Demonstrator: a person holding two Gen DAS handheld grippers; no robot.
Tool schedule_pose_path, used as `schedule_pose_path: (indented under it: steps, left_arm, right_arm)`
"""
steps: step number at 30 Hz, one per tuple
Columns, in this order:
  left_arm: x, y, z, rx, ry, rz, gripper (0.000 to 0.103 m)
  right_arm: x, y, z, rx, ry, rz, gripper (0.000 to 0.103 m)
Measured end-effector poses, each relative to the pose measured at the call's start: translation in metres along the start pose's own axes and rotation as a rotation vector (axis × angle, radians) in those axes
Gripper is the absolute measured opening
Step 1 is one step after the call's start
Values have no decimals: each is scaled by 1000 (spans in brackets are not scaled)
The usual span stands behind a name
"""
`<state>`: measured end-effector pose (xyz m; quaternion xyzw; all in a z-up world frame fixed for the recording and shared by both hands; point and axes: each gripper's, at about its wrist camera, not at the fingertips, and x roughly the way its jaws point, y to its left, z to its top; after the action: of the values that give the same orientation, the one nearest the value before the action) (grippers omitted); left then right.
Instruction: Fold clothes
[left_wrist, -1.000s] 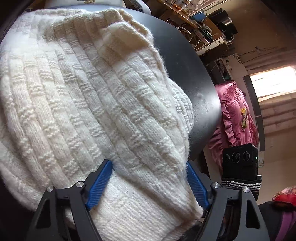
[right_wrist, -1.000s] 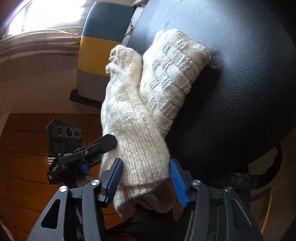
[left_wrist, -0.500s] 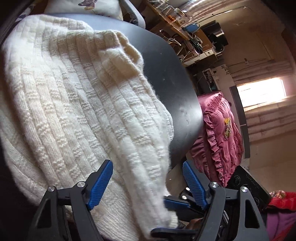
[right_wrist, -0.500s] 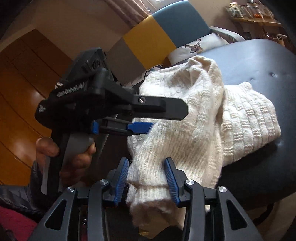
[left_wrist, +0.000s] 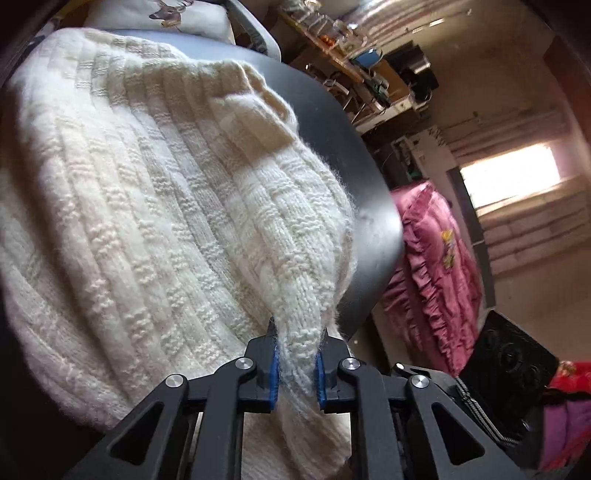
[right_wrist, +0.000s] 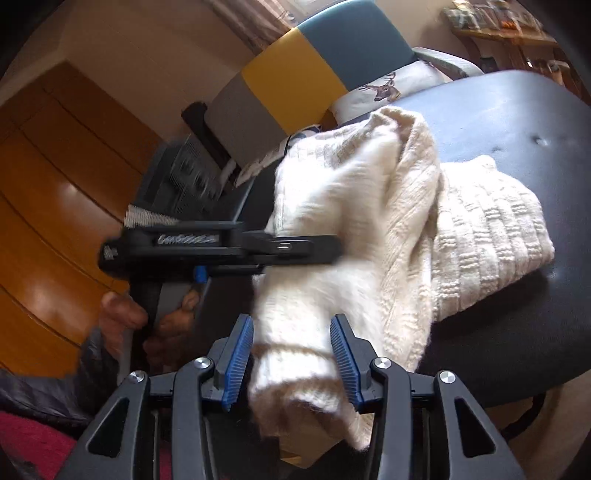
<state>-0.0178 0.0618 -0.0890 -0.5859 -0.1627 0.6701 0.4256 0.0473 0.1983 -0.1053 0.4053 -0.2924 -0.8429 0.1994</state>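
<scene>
Your left gripper (left_wrist: 295, 363) is closing, pinching the cream sweater (left_wrist: 147, 206) low in the frame; your right gripper (right_wrist: 291, 360) is opening around its cuff (right_wrist: 295, 373).

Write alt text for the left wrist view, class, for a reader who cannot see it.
The left gripper is closing its blue pads on a bunched edge of a cream knit sweater, which lies spread over a dark round table. Behind it on the right are a pink ruffled bed cover and a bright window.

Round black leather-topped table (right_wrist: 517, 122): cream basket-weave knitted sweater (right_wrist: 480, 236) lying bunched on it, draping over its near edge.
</scene>
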Motion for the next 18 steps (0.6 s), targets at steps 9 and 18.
schedule_pose_path:
  steps: [9,18]
  left_arm:
    - [-81,95,-30,-233,-220,-65,15]
    - [-126,81,-52,-153,-301,59,59]
  right_arm:
    - [70,-33,35,109,73,-103,46]
    - [102,-53,44,173,82,-77,45]
